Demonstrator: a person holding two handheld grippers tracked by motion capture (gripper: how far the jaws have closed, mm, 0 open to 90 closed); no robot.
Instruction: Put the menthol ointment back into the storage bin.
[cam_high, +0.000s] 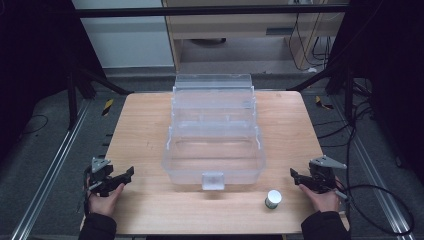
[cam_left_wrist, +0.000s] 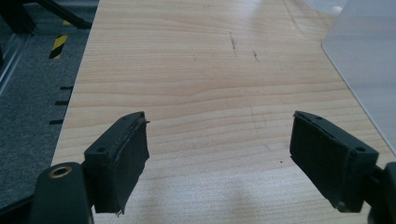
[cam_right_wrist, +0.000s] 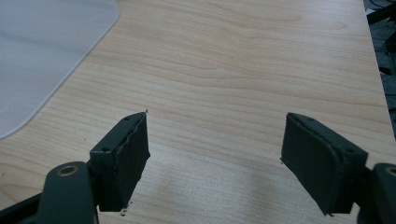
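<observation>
Clear plastic box (cam_high: 214, 145) between both wide-jawed grippers.

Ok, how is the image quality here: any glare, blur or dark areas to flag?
High view: soft and low in detail, surroundings nearly black, table evenly lit; the clear plastic box has faint edges against the wood. Left gripper view: sharp wood grain, a pale sheen at the top, soft shadows under the left gripper. Right gripper view: similar, the box corner milky, the right gripper open over faint shadow.
</observation>
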